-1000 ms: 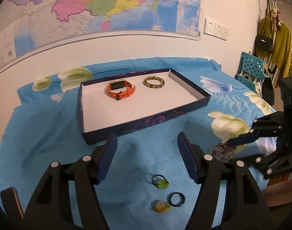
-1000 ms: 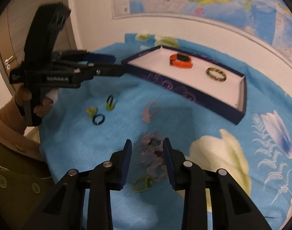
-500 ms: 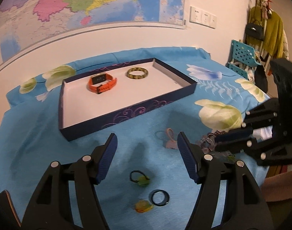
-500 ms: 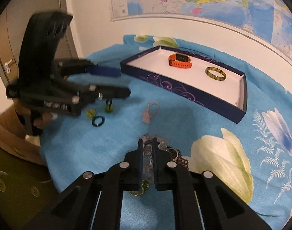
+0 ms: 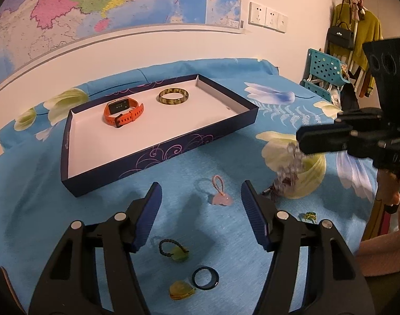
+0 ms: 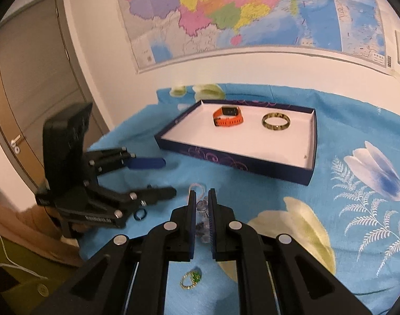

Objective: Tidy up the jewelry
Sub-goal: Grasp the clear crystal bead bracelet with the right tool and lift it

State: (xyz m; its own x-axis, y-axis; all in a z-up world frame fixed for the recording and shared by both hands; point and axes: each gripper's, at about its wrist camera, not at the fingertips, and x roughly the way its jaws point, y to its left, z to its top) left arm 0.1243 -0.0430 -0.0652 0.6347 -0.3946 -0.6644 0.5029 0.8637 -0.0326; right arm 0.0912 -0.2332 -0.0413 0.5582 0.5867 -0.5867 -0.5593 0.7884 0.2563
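Note:
A dark blue tray [image 5: 160, 155] [image 6: 234, 157] with a white floor holds an orange watch [image 5: 123, 111] [image 6: 228, 116] and a mottled bangle [image 5: 173, 96] [image 6: 276, 122]. My right gripper [image 6: 200, 204] [image 5: 302, 141] is shut on a clear bead bracelet [image 6: 202, 219] [image 5: 289, 168] and holds it above the blue cloth; it hangs from the fingers. My left gripper [image 5: 201, 199] [image 6: 163, 176] is open and empty above loose pieces: a pink charm [image 5: 221, 194], a green charm on a dark loop [image 5: 175, 248], a dark ring [image 5: 205, 278] [image 6: 140, 214] and an amber pendant [image 5: 180, 290].
A small gold and green piece [image 6: 190, 281] [image 5: 308, 215] lies on the cloth near the front edge. The flowered blue cloth [image 5: 42, 210] covers the table. A wall map [image 6: 226, 13], a door [image 6: 29, 92] at left, a teal rack [image 5: 323, 73] at right.
My right gripper closed on the bead bracelet and lifted it off the cloth. The left gripper drew back, still open.

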